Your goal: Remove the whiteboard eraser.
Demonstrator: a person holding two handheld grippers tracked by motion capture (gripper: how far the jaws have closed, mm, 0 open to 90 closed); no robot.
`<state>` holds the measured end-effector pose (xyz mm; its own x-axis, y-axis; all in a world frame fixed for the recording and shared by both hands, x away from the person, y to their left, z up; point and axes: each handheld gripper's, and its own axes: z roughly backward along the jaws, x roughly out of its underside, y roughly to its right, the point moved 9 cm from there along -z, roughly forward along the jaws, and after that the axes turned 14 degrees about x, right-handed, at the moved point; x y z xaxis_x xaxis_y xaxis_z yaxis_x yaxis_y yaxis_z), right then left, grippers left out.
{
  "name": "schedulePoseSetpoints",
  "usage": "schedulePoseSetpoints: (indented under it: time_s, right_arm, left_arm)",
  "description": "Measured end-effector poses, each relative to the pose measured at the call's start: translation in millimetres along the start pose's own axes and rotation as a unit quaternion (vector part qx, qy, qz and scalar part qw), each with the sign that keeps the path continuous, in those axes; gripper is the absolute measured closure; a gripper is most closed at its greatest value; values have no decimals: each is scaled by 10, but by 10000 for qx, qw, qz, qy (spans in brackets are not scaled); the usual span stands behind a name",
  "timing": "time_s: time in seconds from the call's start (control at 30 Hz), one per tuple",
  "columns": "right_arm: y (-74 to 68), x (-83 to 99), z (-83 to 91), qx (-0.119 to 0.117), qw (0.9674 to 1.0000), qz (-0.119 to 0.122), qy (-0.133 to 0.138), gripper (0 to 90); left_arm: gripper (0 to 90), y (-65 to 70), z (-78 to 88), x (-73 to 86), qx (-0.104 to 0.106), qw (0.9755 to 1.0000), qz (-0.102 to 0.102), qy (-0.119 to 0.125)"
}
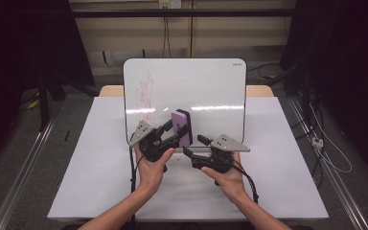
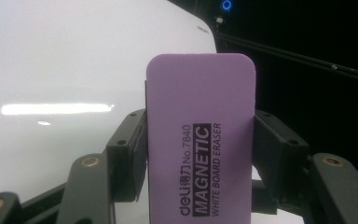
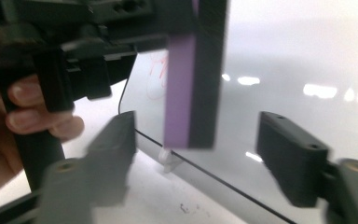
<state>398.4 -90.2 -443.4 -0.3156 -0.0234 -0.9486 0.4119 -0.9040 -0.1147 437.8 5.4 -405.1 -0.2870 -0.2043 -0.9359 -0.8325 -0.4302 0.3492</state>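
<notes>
Upright, eraser (image 1: pixel 181 126); long axis vertical

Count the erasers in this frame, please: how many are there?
1. A purple eraser stands upright in the left gripper, in front of the whiteboard with red scribbles. None lies on the table, though one could be hidden behind the board.

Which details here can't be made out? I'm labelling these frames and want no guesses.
- Eraser lower end: cut off by the bottom edge of the left gripper view.
- Red scribble on the whiteboard: too faint to read in the high view.
- Right gripper pads: blurred in the right gripper view.
</notes>
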Motion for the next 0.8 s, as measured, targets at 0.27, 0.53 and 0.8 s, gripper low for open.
schedulePoseSetpoints:
  time_s: [0.27,0.53,0.8]
  right_arm:
    - [211,88,30,332,9984,330,-307,131]
    - [485,151,169,649,9964,395,-366,105]
    - [754,187,347,995,9939,323,-363,58]
  left_arm:
    - [411,-44,80,-47,-15,9995,-169,-274]
    - [411,-57,190,-70,-98,9975,-455,-523]
    - [411,-101,277,-142,-277,9948,-632,-754]
